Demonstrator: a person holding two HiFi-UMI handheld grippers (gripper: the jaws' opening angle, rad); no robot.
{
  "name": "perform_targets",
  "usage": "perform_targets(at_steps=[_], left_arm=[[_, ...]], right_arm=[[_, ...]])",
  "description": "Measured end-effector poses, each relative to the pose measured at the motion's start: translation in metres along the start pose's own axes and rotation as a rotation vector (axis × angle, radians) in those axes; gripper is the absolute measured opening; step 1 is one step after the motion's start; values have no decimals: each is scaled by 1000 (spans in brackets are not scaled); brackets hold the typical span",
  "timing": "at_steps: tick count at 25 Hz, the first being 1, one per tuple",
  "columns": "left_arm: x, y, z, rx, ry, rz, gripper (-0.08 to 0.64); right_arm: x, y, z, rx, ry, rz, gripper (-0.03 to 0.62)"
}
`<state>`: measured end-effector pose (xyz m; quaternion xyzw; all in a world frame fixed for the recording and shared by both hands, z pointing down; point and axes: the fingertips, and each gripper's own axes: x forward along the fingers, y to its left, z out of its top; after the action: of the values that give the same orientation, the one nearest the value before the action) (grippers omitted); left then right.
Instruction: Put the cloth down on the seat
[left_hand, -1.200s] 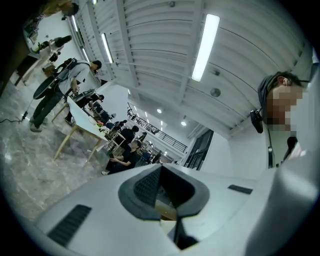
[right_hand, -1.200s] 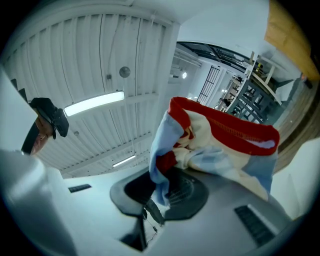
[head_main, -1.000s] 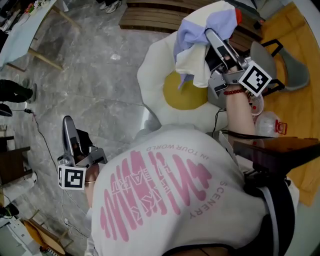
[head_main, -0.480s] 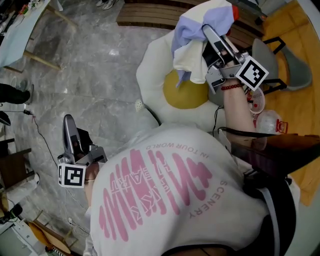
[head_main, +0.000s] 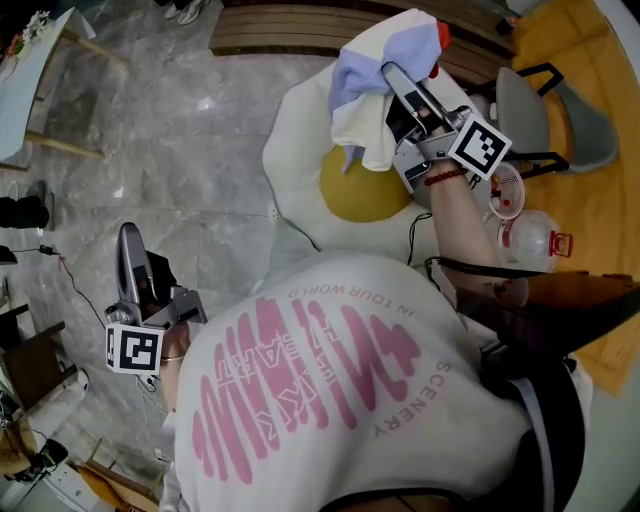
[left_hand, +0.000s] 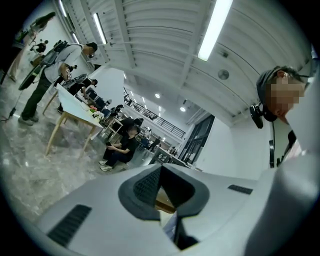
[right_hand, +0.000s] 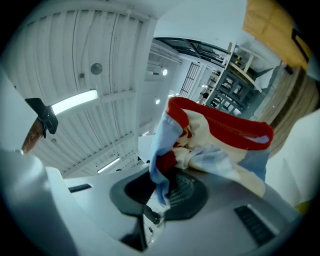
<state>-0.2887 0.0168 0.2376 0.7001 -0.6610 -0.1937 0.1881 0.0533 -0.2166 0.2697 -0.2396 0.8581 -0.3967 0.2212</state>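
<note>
The cloth (head_main: 365, 80), a bundle of pale blue, cream and red fabric, hangs from my right gripper (head_main: 390, 75), which is shut on it. It is held in the air over the far part of the seat (head_main: 300, 170), a white egg-shaped cushion with a yellow yolk (head_main: 360, 195). In the right gripper view the cloth (right_hand: 215, 145) spills out from between the pads of the right gripper (right_hand: 160, 192). My left gripper (head_main: 126, 240) hangs low at the person's left side over the grey floor, jaws together with nothing in them; in its own view the left gripper (left_hand: 161, 192) points at the ceiling.
A slatted wooden bench (head_main: 290, 30) stands behind the cushion. A grey chair (head_main: 520, 100), a small fan (head_main: 505, 190) and a plastic water bottle (head_main: 530, 240) sit to the right on yellow flooring (head_main: 600, 200). A pale table (head_main: 40, 60) stands far left.
The right gripper with the cloth has drifted a little to the left over the cushion. The left gripper has hardly moved.
</note>
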Motion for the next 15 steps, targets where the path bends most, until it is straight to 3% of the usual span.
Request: perform_targets(at_steps=[11, 15], left_arm=[[47, 27, 4, 24, 112, 18, 9], [67, 32, -1, 10, 150, 9, 9]], right_arm=[[11, -85, -44, 179, 2, -133, 44], [-1, -128, -67, 168, 50, -264, 44]])
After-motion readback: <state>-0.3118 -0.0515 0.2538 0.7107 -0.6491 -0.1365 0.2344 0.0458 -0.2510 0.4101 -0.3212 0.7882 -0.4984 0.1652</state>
